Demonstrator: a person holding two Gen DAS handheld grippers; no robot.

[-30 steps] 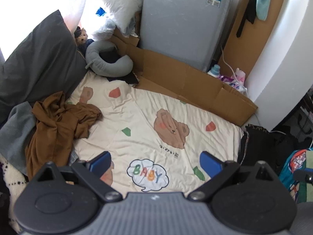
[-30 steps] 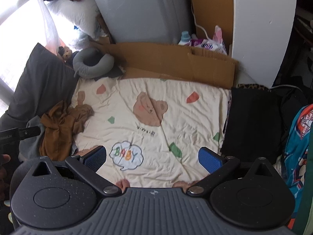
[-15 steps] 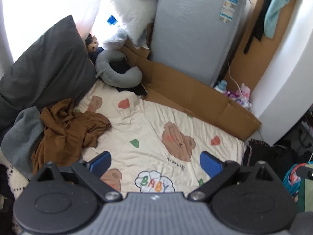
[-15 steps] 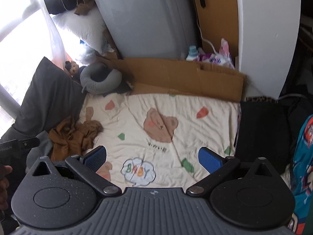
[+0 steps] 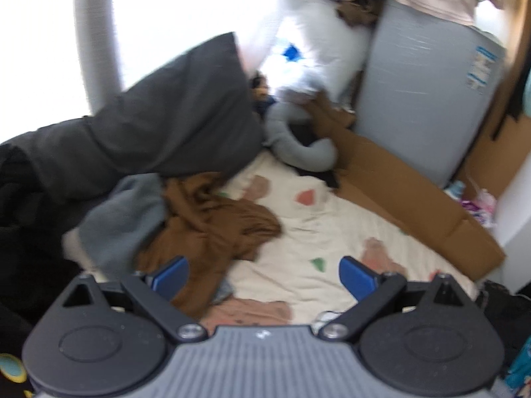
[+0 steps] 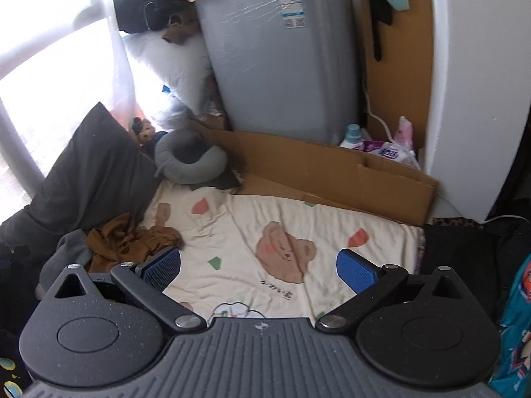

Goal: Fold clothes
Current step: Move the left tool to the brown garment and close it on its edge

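Overhead, both grippers hover with fingers spread wide and nothing between them: the left gripper (image 5: 264, 273) above the crumpled brown garment (image 5: 212, 229), the right gripper (image 6: 259, 270) above the cream bear-print blanket (image 6: 282, 232). That garment lies heaped at the blanket's left edge, against a grey cloth (image 5: 122, 219) and below a dark pillow (image 5: 172, 132). Beyond sit a grey neck pillow (image 6: 189, 159) and flattened cardboard (image 6: 315, 169).

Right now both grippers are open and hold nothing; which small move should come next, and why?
Probably lower the left gripper onto the crumpled brown garment. It lies unfolded at the bear-print blanket's edge, directly under that gripper's fingers; the right gripper hangs over bare blanket.
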